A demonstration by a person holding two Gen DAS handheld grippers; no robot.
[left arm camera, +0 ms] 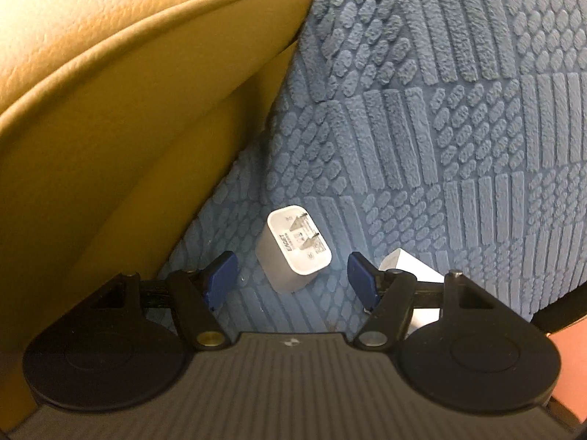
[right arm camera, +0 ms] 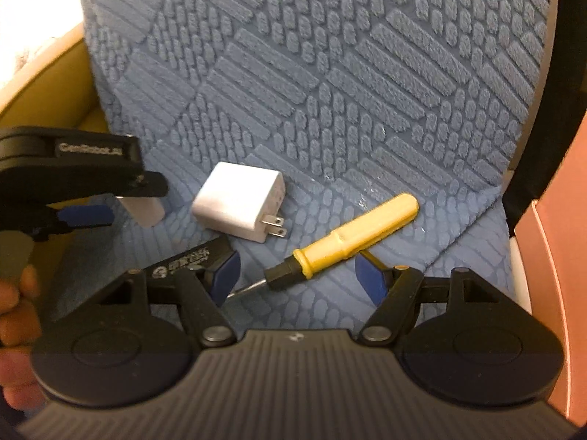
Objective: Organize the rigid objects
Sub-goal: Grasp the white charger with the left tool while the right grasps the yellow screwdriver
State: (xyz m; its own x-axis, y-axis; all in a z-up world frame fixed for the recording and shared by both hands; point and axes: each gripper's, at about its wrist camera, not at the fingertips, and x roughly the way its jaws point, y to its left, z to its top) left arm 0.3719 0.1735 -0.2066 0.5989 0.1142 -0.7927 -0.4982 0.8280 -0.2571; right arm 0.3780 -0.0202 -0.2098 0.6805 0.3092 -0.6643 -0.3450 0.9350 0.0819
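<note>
Blue textured cover [right arm camera: 330,73] carries two white chargers [right arm camera: 238,203] [right arm camera: 145,209] and one yellow screwdriver [right arm camera: 341,240]. Left gripper [left arm camera: 290,278] and right gripper [right arm camera: 297,277]: both wide open, holding nothing.

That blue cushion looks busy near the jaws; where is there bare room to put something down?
Free: the blue cushion's upright back stretch beyond the white charger and yellow screwdriver is bare, though steep. The flat seat is crowded: the chargers, the screwdriver and a black object cluster there.
</note>
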